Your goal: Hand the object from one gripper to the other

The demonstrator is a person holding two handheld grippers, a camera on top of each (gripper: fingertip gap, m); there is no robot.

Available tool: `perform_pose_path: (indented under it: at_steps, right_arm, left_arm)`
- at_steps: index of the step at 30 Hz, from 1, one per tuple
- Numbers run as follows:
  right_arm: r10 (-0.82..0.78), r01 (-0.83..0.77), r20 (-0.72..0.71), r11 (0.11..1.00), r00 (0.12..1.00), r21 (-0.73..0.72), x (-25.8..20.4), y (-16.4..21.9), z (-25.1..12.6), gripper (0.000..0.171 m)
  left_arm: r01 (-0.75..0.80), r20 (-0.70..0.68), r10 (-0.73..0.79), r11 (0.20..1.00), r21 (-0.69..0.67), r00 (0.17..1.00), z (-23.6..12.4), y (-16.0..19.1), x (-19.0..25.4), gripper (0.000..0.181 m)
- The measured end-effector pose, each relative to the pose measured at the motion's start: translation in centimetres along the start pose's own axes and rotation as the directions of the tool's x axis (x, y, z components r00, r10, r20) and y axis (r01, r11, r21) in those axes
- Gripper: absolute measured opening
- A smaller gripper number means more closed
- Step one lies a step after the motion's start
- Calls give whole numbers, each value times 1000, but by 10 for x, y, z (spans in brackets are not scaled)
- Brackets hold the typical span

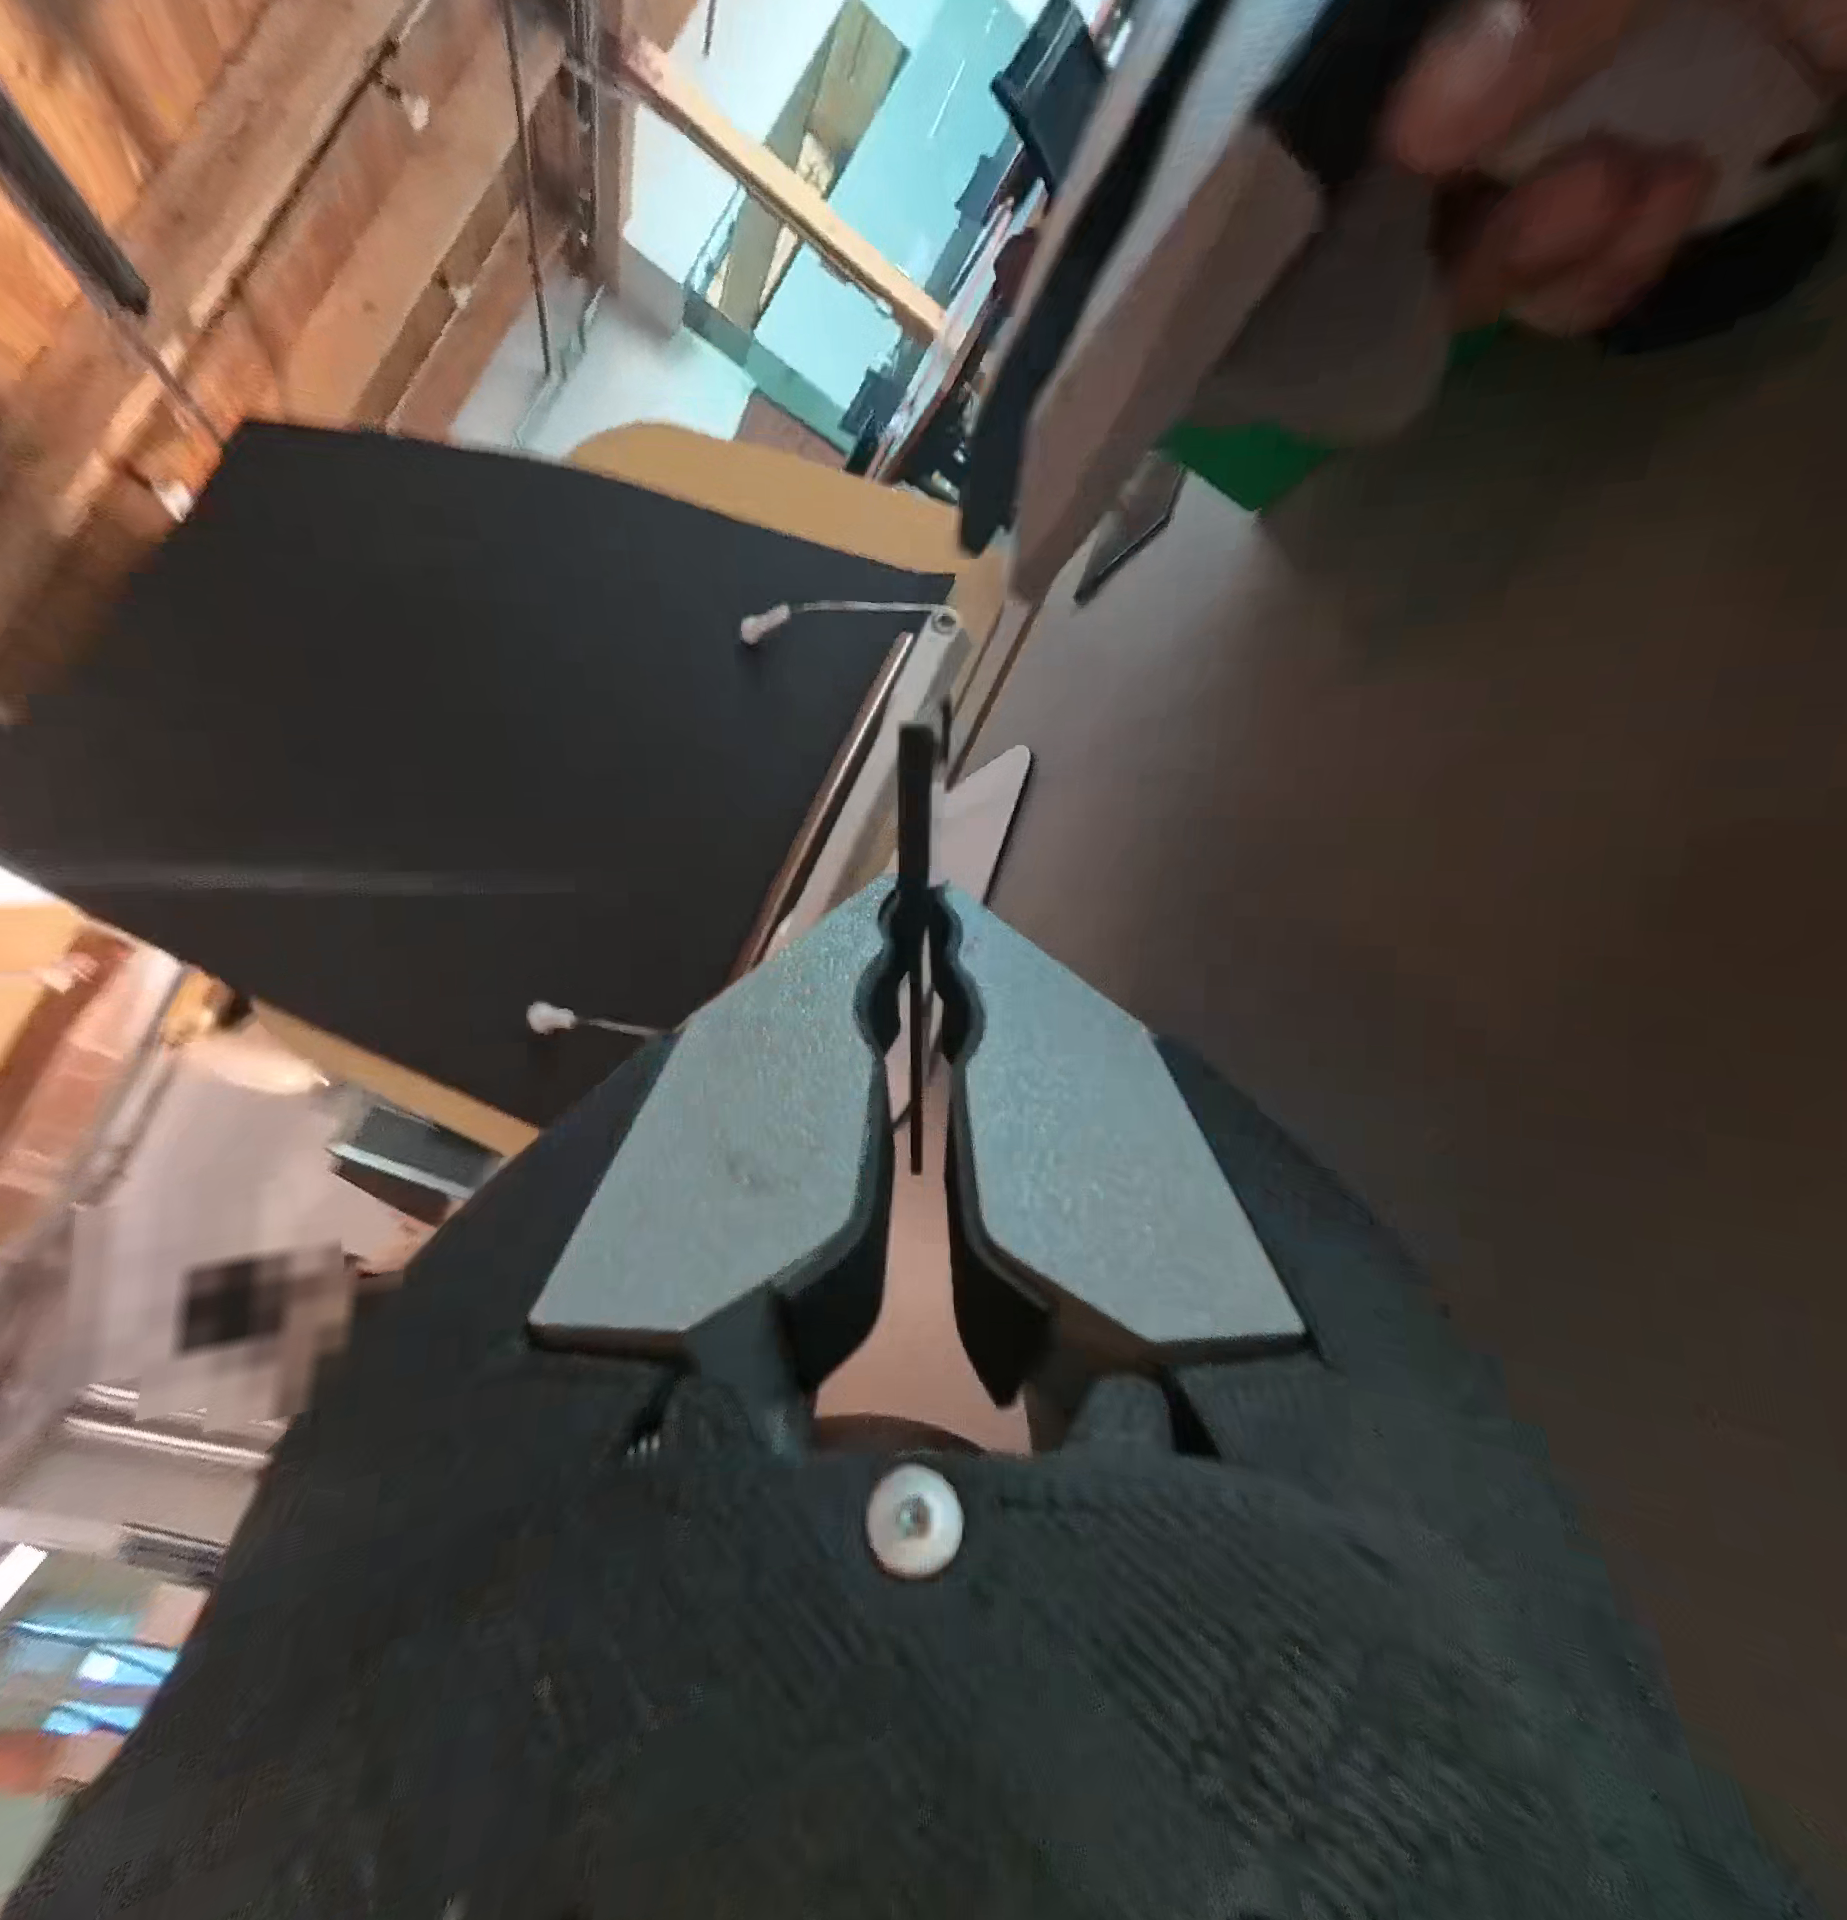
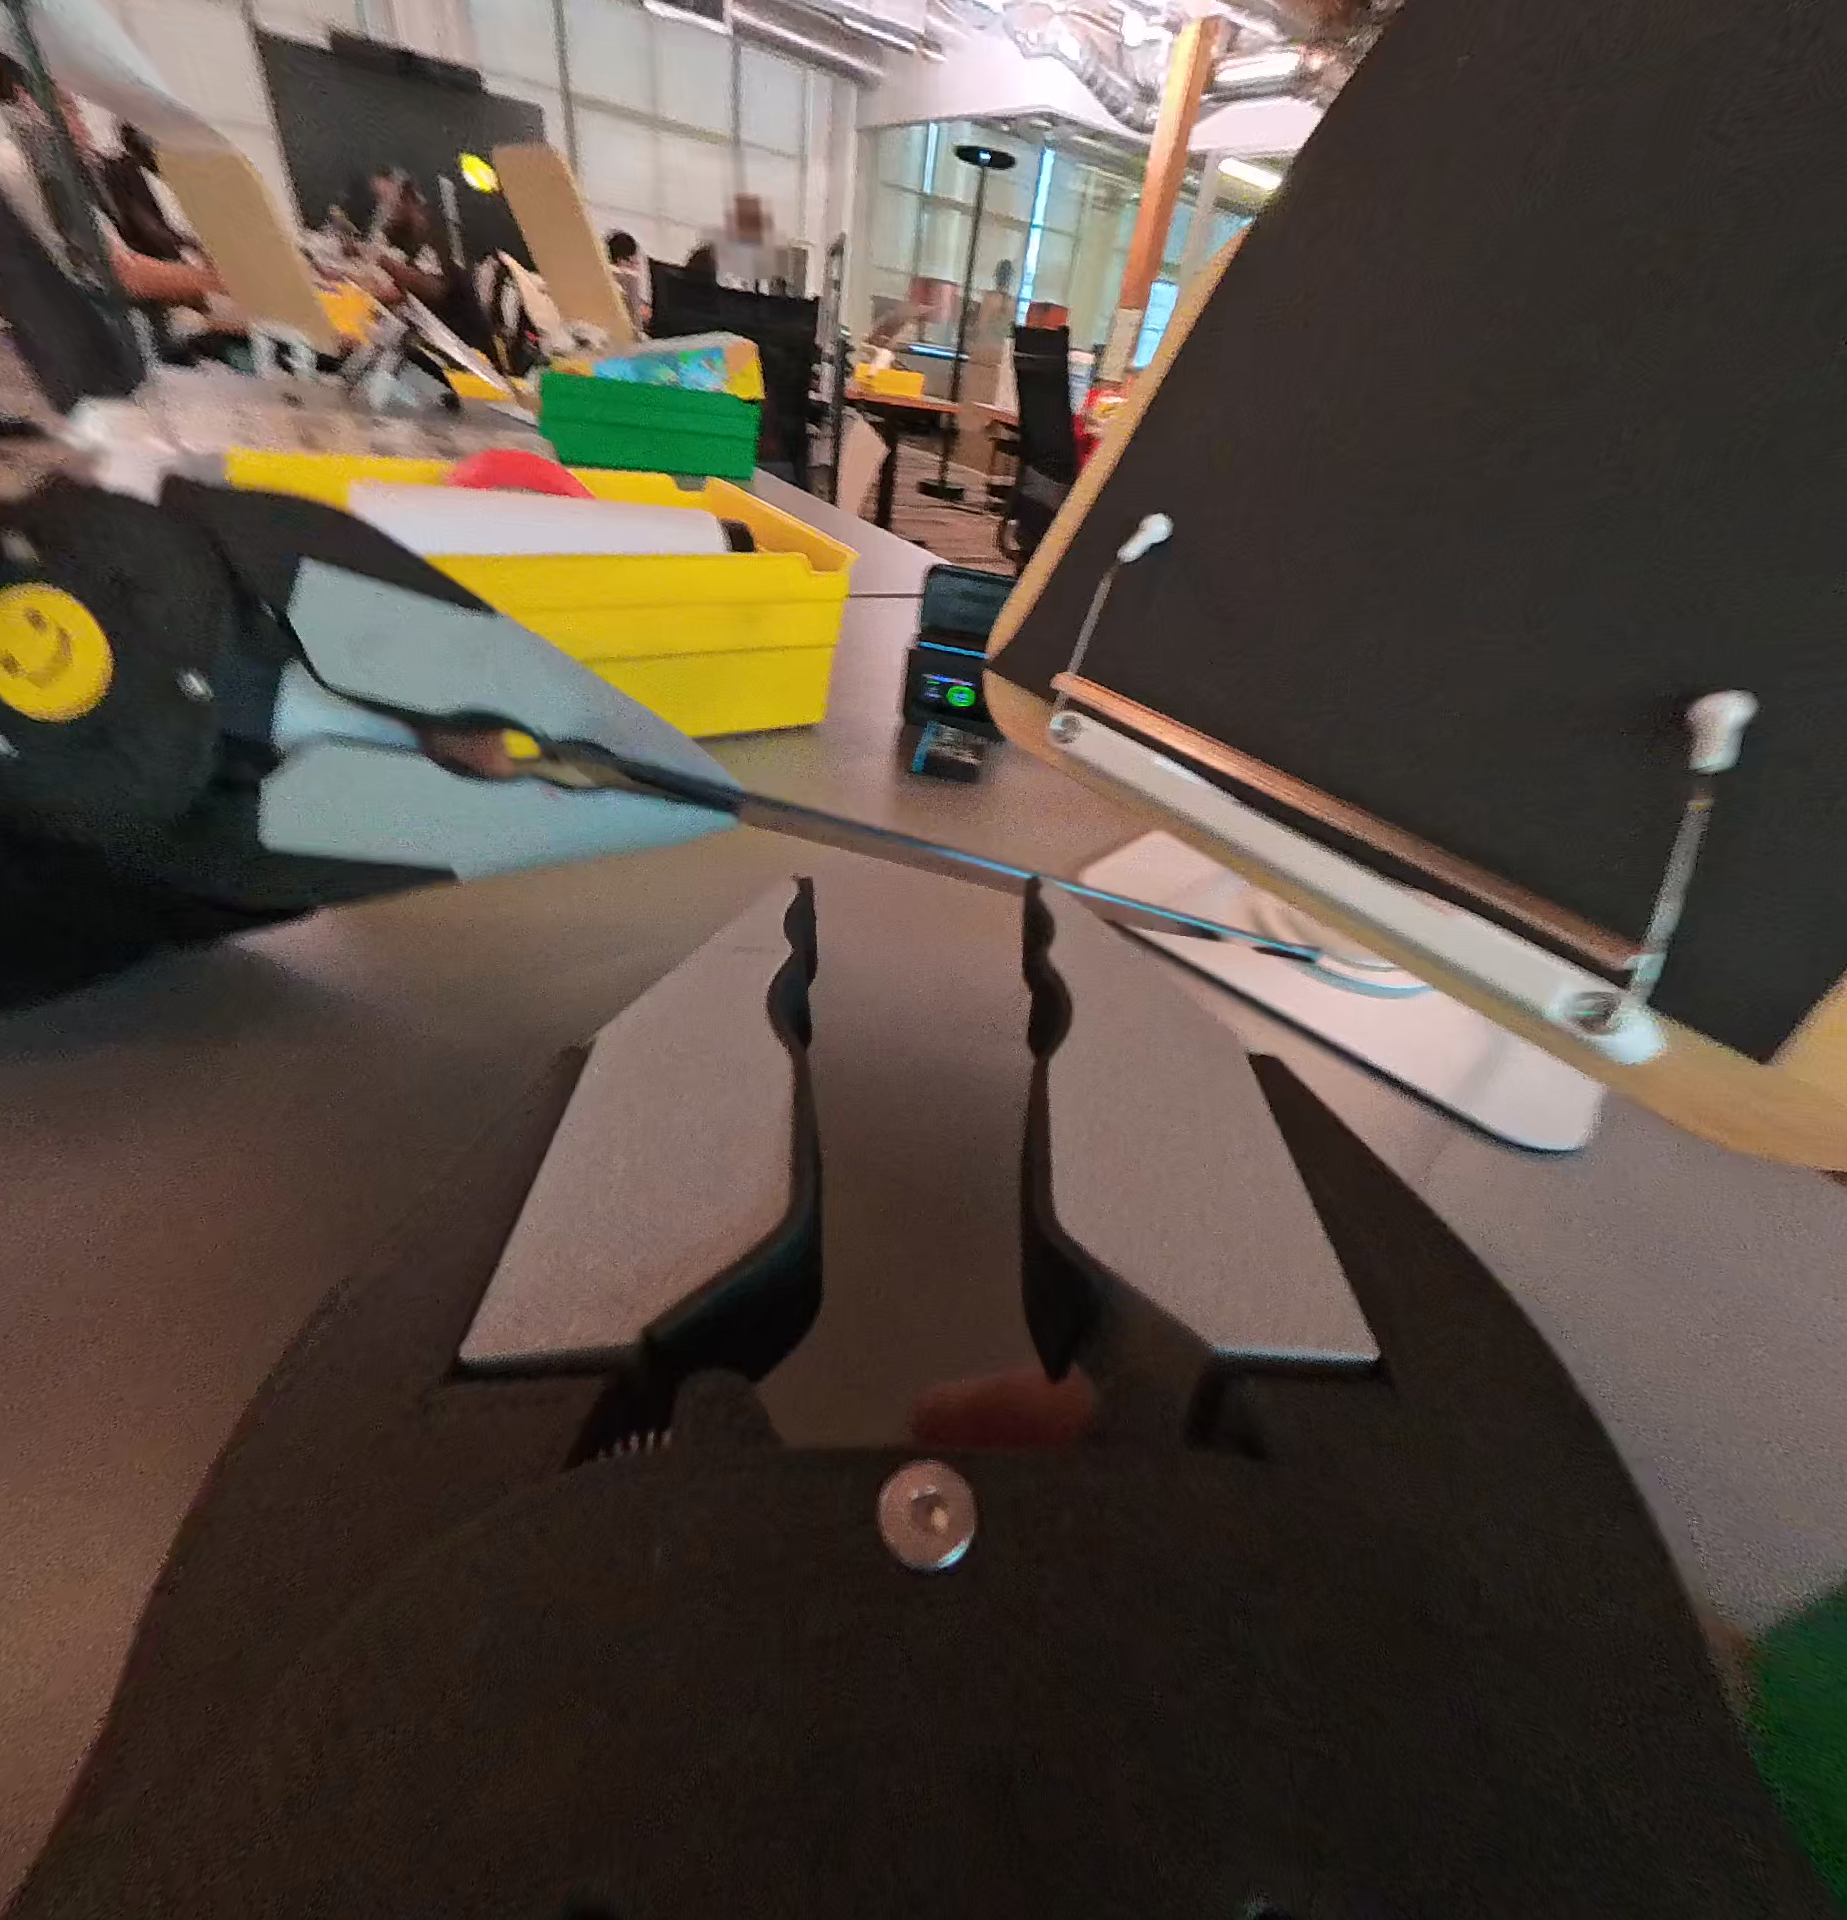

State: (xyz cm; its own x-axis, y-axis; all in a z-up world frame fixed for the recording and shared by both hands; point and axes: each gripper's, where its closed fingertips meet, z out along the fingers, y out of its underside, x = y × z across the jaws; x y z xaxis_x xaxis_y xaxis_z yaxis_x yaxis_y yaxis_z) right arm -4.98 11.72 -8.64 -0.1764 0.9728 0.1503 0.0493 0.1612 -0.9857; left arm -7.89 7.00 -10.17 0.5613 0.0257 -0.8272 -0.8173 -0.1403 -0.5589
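A thin dark metal rod [image 1: 915, 810] is clamped between the tips of my left gripper [image 1: 914, 920], which is shut on it. The rod sticks out past the tips and back between the fingers. In the right wrist view the left gripper [image 2: 727, 810] comes in from the left, holding the rod [image 2: 950, 864] level above the table. My right gripper [image 2: 916, 896] is open and empty. The rod crosses just beyond its tips, close to the right fingertip [image 2: 1035, 914]. The right gripper [image 1: 1044, 551] shows blurred at the top right of the left wrist view, with a hand behind it.
A black board on a wooden stand [image 2: 1521, 468] with white pegs stands at the right on a white base [image 2: 1418, 1049]. A yellow bin [image 2: 690, 634], a green bin [image 2: 649, 426] and a small device with a screen [image 2: 950, 686] sit on the grey table [image 2: 223, 1143]. People sit far behind. The gap from one gripper's tips to the other's is roughly 6 cm.
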Motion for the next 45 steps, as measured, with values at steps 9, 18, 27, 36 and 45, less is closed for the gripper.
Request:
perform_pose_path:
  at_steps: [9,18,27,36,45]
  right_arm:
    - [552,-645,417,755,722,118,-15,-45,-11,64]
    - [693,-783,454,622,560,16,2,-35,-18,42]
    - [677,-716,380,696,630,-53,-7,-20,-9,44]
    - [597,-642,393,767,699,-24,-7,-23,-14,5]
    - [195,-208,135,974,972,94,0,-32,-18,11]
  left_arm:
    - [-455,228,432,888,59,873,-9,-43,9,0]
    - [-474,270,437,877,85,858,-11,-48,8,0]
    - [-564,259,512,801,202,819,-23,-74,36,0]
    - [-114,-71,141,949,294,987,-14,-64,53,31]
    - [466,-429,-340,853,234,837,-19,-47,34,64]
